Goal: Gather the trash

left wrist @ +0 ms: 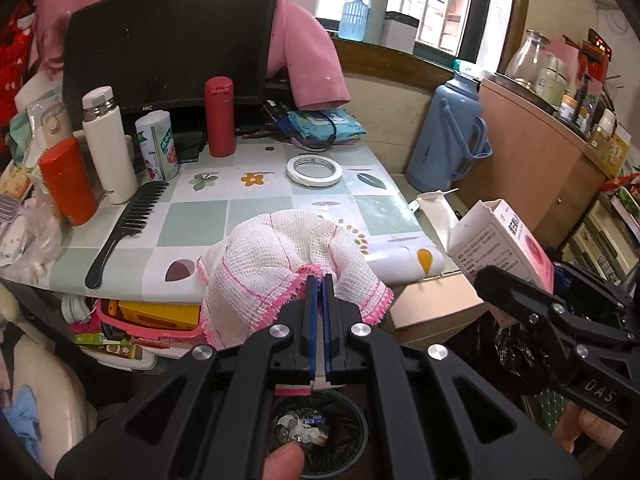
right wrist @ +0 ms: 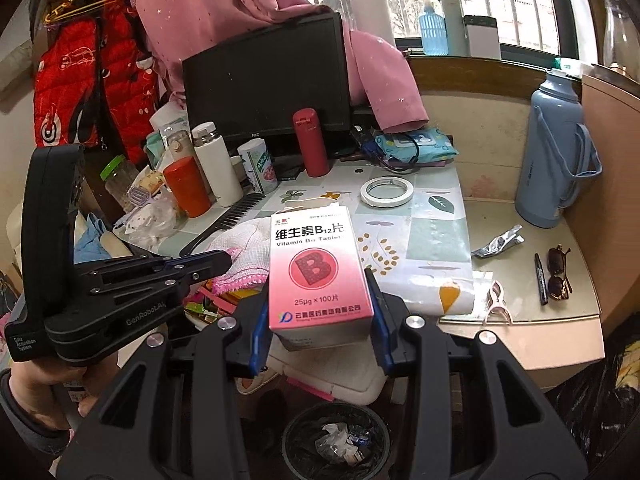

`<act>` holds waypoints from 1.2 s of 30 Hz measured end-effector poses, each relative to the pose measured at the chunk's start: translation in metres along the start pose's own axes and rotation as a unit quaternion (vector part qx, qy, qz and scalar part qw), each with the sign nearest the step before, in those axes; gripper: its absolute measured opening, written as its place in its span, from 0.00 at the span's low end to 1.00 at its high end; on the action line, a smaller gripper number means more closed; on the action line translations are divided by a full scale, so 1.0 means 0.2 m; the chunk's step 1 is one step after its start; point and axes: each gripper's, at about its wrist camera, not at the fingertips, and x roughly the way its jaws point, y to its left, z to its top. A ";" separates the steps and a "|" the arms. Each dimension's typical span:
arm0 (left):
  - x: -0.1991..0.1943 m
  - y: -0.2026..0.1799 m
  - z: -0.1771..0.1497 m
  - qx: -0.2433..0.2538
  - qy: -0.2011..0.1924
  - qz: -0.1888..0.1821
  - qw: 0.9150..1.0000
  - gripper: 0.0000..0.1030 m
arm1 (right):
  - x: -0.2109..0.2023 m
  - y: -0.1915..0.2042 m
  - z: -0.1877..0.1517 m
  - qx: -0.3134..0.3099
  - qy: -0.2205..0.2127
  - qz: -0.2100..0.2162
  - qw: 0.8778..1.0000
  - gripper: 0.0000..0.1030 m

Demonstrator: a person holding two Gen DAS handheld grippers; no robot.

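A black-lined trash bin is sitting on the floor below the table, already holding crumpled scraps. Behind the bin, a comb, a tape roll, a red flask and a dark monitor are crowding the tabletop. The left gripper is pinching the pink-edged mesh cloth with its fingers nearly together, above the bin. The right gripper is clamping a pink vitamin box between half-spread fingers, also above the bin. The cloth is hiding the table's near edge; the bin's contents are too small to identify.
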 end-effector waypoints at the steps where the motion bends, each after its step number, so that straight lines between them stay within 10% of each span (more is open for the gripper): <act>1: -0.02 -0.01 -0.01 0.001 0.000 -0.001 1.000 0.02 | -0.03 0.01 -0.01 0.001 -0.002 0.000 1.000 0.40; 36: 0.01 -0.21 -0.64 0.015 0.068 -0.022 0.997 0.02 | -0.21 0.01 -0.62 0.041 0.031 -0.005 0.999 0.40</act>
